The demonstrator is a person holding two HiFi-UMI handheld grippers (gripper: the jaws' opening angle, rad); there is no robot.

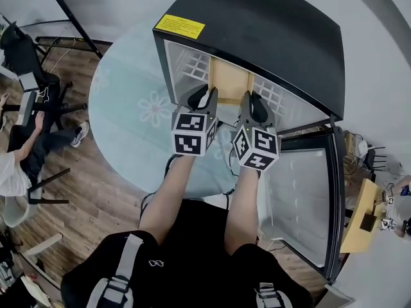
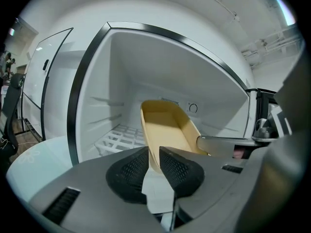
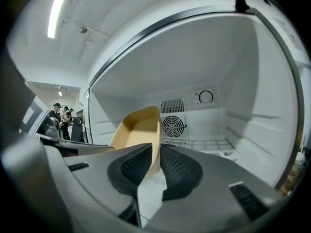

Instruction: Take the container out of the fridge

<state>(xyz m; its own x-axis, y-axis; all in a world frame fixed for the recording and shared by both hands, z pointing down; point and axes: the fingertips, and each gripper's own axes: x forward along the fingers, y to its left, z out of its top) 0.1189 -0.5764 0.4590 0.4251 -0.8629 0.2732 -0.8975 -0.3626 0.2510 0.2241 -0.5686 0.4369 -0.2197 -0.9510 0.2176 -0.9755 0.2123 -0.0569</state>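
Observation:
A tan rectangular container [image 1: 230, 81] sits at the mouth of a small black fridge [image 1: 270, 31] with a white inside. My left gripper [image 1: 206, 98] is shut on the container's left wall [image 2: 153, 144]. My right gripper [image 1: 249, 101] is shut on its right wall [image 3: 154, 144]. In the left gripper view the container [image 2: 167, 130] reaches back into the fridge over a white wire shelf [image 2: 119, 140]. In the right gripper view the container [image 3: 138, 132] stands before the back wall's round fan grille [image 3: 174, 126].
The fridge door [image 1: 307, 204] hangs open at the right. The fridge stands on a pale round rug [image 1: 131, 117] over wood floor. A seated person [image 1: 19, 149] and a chair are at the left. A wooden table [image 1: 361, 213] is at the right.

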